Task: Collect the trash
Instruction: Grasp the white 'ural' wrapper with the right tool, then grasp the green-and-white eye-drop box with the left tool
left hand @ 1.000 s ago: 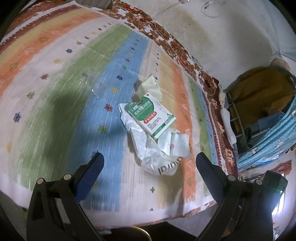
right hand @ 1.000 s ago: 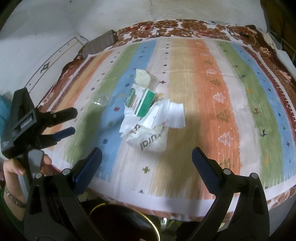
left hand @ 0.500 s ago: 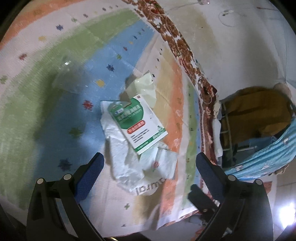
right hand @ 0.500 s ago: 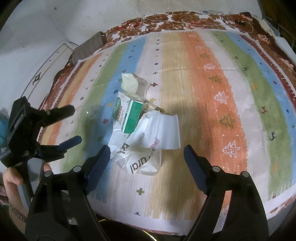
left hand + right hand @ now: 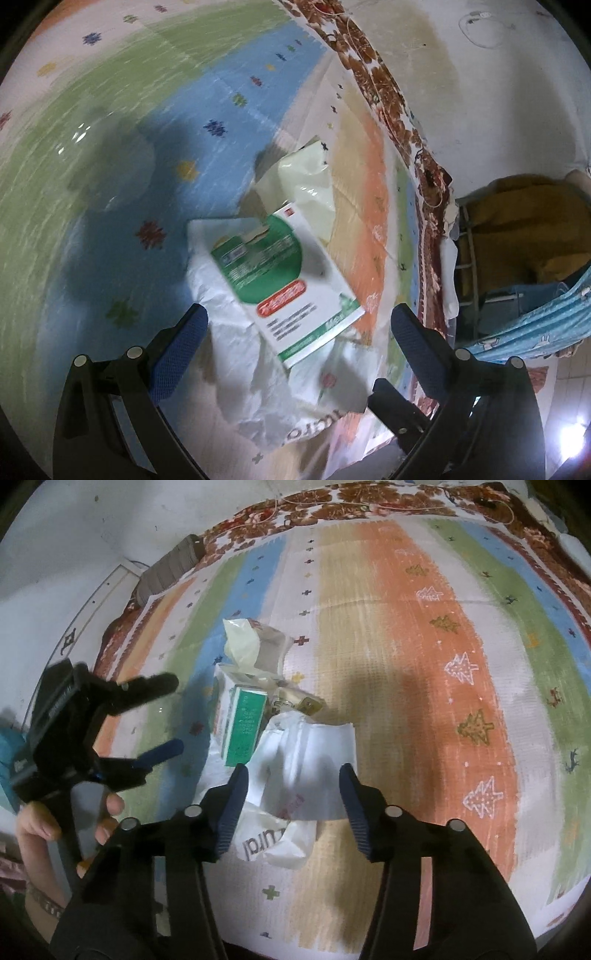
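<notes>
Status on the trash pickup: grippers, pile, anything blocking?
Left gripper open above green box. Right gripper closing, white bag between its jaws, not pinched. Nothing in the way.

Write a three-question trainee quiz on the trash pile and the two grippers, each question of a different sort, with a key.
1. True or false: the green-and-white cardboard box lies on top of the crumpled white plastic bag.
2. Multiple choice: what does the right gripper hold? A) the box B) the bag C) nothing
3. Fill in: the pale cream plastic wrapper lies just beyond the ____ on the striped cloth.

Key: 1 true. 2 C: its jaws are closing over the bag but no pad presses on it yet. 3 box.

The left gripper stands open above the box, holding nothing.
</notes>
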